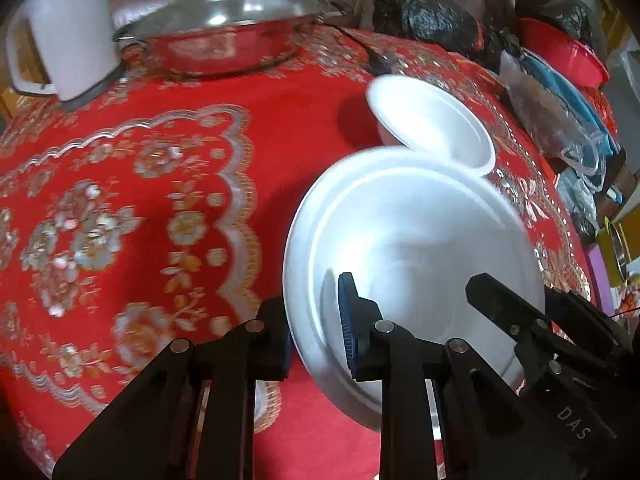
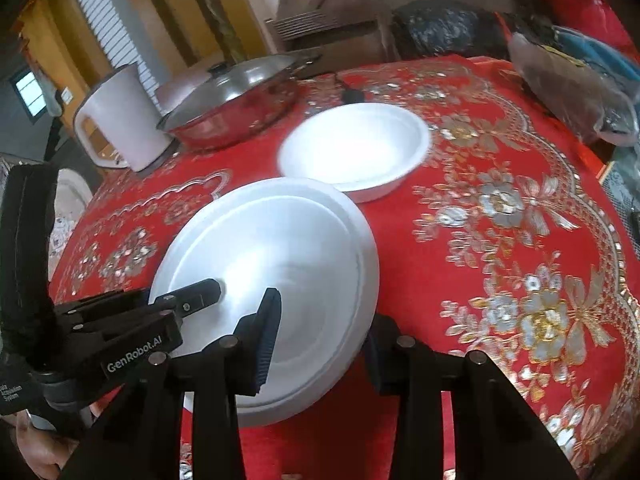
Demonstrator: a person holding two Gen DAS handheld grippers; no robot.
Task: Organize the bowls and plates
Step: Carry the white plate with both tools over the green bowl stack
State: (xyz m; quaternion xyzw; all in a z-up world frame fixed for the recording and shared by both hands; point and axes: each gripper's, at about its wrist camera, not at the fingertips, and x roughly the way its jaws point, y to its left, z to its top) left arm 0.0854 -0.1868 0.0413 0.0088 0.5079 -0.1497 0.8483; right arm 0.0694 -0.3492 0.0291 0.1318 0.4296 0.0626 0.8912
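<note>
A white foam plate (image 1: 420, 232) (image 2: 288, 248) hangs tilted over the red flowered tablecloth (image 1: 120, 128), held from both sides. My left gripper (image 1: 312, 308) is shut on its left rim: the blue-padded finger (image 1: 348, 320) lies on the plate's top, the other finger sits behind the rim. My right gripper (image 2: 324, 316) is shut on the opposite rim, one blue pad (image 2: 266, 332) on the top face and the other finger under the edge. Each view shows the other gripper's black finger resting on the plate. A white foam bowl (image 1: 436, 128) (image 2: 352, 148) stands upright on the cloth just beyond the plate.
At the back stand a steel wok with a glass lid (image 1: 224, 36) (image 2: 236, 96) and a white jug (image 1: 68, 28) (image 2: 124, 120). Black plastic bags (image 1: 428, 16), a red basin (image 1: 560, 52) and plastic-wrapped items (image 1: 552, 124) crowd the right edge of the table.
</note>
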